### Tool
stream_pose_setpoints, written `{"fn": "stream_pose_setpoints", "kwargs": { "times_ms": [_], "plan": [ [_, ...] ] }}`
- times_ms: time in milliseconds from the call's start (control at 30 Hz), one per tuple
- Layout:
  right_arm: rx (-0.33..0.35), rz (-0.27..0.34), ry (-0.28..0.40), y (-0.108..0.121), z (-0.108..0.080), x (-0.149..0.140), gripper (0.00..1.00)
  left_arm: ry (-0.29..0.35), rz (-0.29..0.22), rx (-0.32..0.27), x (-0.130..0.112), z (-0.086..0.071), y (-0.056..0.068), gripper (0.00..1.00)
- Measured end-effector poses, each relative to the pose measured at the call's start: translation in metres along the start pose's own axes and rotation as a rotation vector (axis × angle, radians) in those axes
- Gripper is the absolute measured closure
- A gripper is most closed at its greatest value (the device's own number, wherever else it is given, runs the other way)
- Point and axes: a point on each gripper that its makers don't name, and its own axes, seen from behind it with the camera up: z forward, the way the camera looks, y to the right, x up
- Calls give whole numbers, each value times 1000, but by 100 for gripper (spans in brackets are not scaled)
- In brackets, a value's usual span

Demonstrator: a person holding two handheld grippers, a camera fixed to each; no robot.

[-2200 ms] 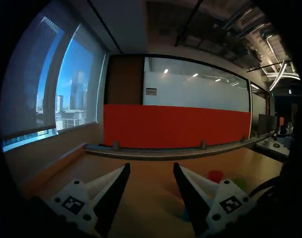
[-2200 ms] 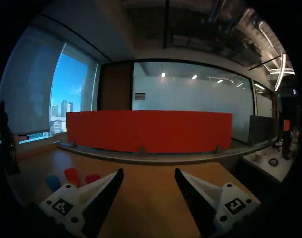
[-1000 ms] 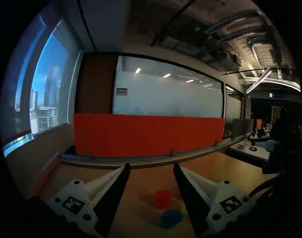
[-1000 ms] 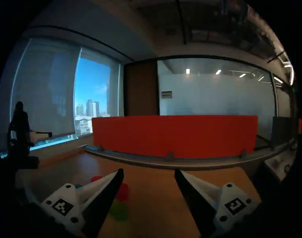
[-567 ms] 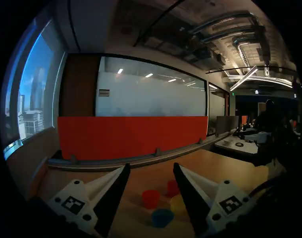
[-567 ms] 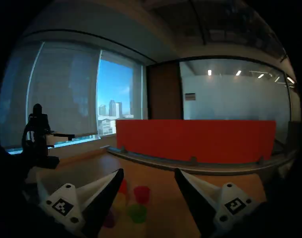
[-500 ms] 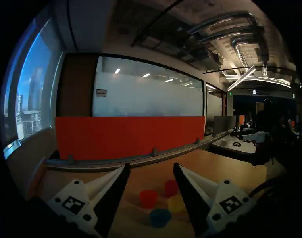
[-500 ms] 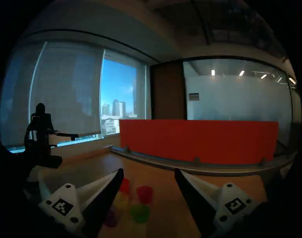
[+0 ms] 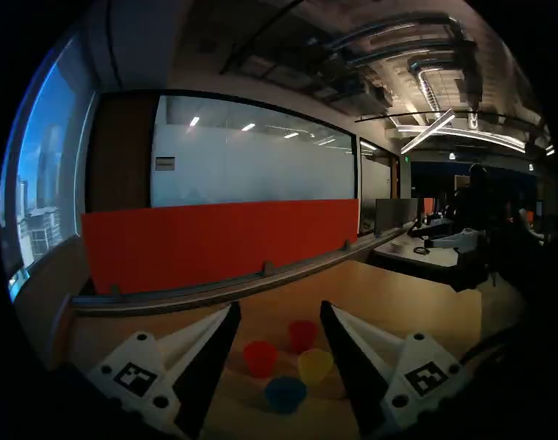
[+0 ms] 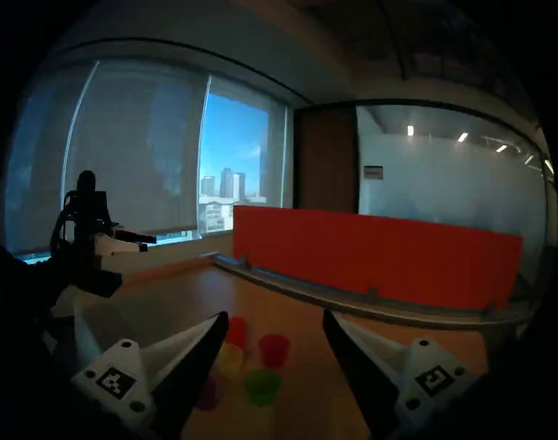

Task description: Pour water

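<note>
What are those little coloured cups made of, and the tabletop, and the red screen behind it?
The cups look like plastic: bright, even, single colours with a smooth surface. The tabletop looks like wood or wood-look laminate: warm tan, smooth, faintly glossy; the dim light leaves that open. The red screen seems matte, perhaps fabric or painted board; I cannot tell which.

We're seeing small plastic cups standing upright, bunched close together on the tabletop [image 9: 396, 293]. The left gripper view is giving us a red cup [image 9: 259, 358], a second red cup [image 9: 302, 335] behind it to the right, a yellow cup [image 9: 314, 364] and a blue cup [image 9: 284, 393] sitting nearest. The right gripper view is also showing a green cup [image 10: 262, 385] and a purple cup [image 10: 205, 396], partly hidden. We can't tell the contents.
</note>
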Motion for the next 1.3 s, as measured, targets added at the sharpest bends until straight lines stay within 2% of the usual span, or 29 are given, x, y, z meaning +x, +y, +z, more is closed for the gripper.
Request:
{"fn": "stream_pose_setpoints", "kwargs": {
  "times_ms": [367, 567, 767, 1300],
  "plan": [
    [30, -26, -92, -2, 14, -26, 1, -79, -25, -24, -29, 5, -8, 20],
    [45, -20, -139, 4, 21, -41, 0, -114, -6, -35, -46, 10, -12, 20],
    [57, -40, -188, 6, 29, -55, 1, -138, 20, -35, -63, 18, -14, 20],
    [81, -85, -274, 6, 45, -94, 0, -219, 55, -92, -111, 30, -5, 20]
  ]
}}
